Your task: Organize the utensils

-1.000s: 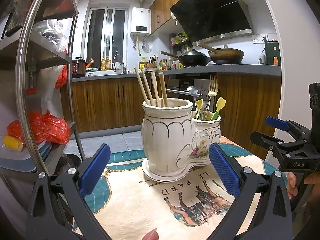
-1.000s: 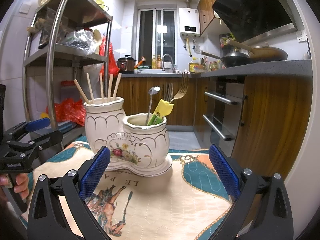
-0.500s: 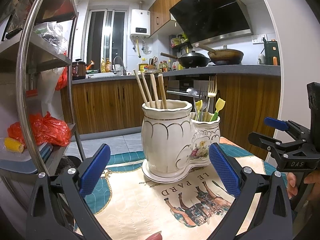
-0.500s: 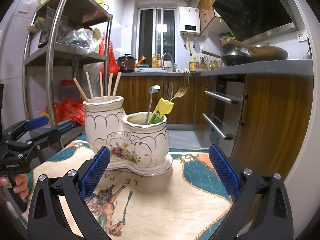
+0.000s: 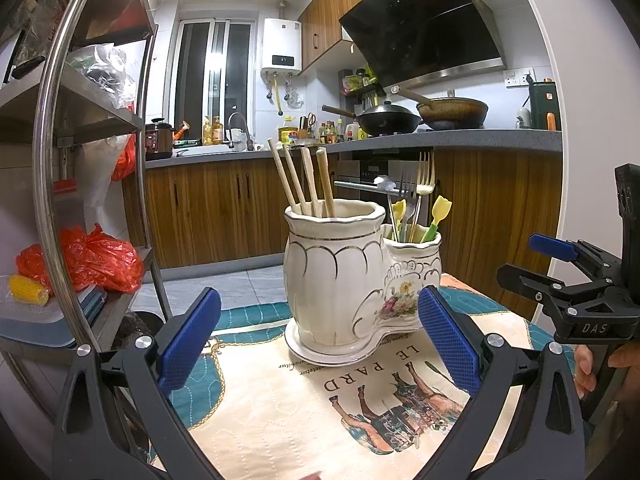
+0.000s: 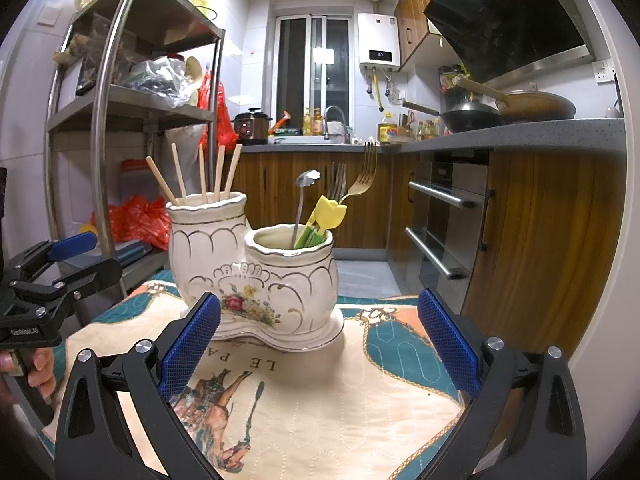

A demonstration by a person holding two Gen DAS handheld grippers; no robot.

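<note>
A white ceramic two-part utensil holder [image 5: 340,280] [image 6: 256,276] stands on a printed cloth. Its tall part holds several chopsticks [image 5: 304,180] [image 6: 200,180]. Its short part holds forks [image 5: 420,184] [image 6: 360,180], a spoon [image 6: 304,196] and yellow-green picks [image 5: 438,216] [image 6: 326,216]. My left gripper [image 5: 320,344] is open and empty, just in front of the holder; it also shows in the right wrist view [image 6: 76,264]. My right gripper [image 6: 320,344] is open and empty, in front of the holder; it also shows in the left wrist view [image 5: 536,260].
The cloth [image 5: 300,412] [image 6: 340,392] covers a small table. A steel shelf rack [image 5: 52,184] [image 6: 104,120] with red bags stands to the left. Wooden kitchen cabinets, an oven [image 6: 444,220] and a counter with woks [image 5: 440,116] lie behind.
The left wrist view has dropped slightly, so the holder sits a little higher in frame. Both grippers stay open and nearly still.
</note>
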